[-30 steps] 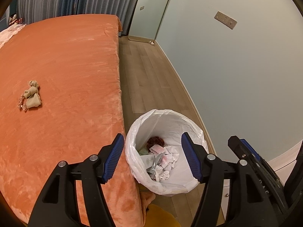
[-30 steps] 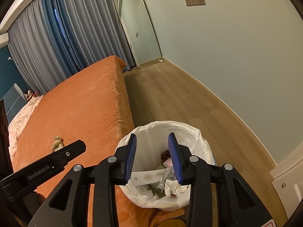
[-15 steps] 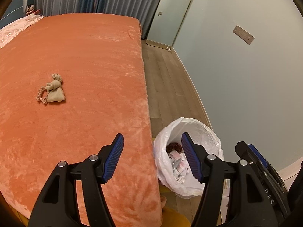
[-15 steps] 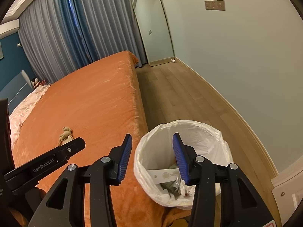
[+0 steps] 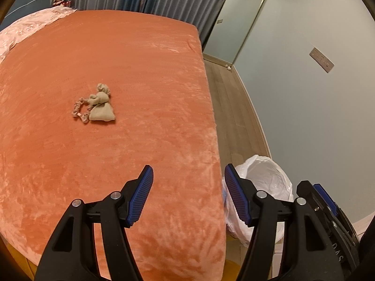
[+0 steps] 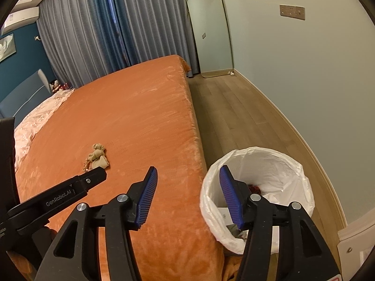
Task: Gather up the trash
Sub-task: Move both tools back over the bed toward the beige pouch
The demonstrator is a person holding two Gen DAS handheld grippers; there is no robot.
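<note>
A small beige cloth pouch with a bead string (image 5: 100, 109) lies on the orange bed cover; it also shows in the right wrist view (image 6: 98, 156). A bin with a white liner (image 6: 257, 164) stands on the floor beside the bed and holds several pieces of trash; its rim shows in the left wrist view (image 5: 264, 175). My left gripper (image 5: 188, 193) is open and empty above the bed's near edge, well short of the pouch. My right gripper (image 6: 187, 195) is open and empty, spanning the bed edge and the bin's left rim.
The orange bed (image 5: 117, 58) fills the left. A wooden floor strip (image 6: 234, 117) runs between bed and pale wall. A tall mirror (image 6: 208, 30) leans at the far end by grey curtains (image 6: 117, 23). A pink quilt (image 5: 28, 28) lies at the bed's far left.
Both grippers have swung left, from over the bin toward the bed. The right gripper's jaws have opened wider. The pouch now sits nearer the middle of the left view.
</note>
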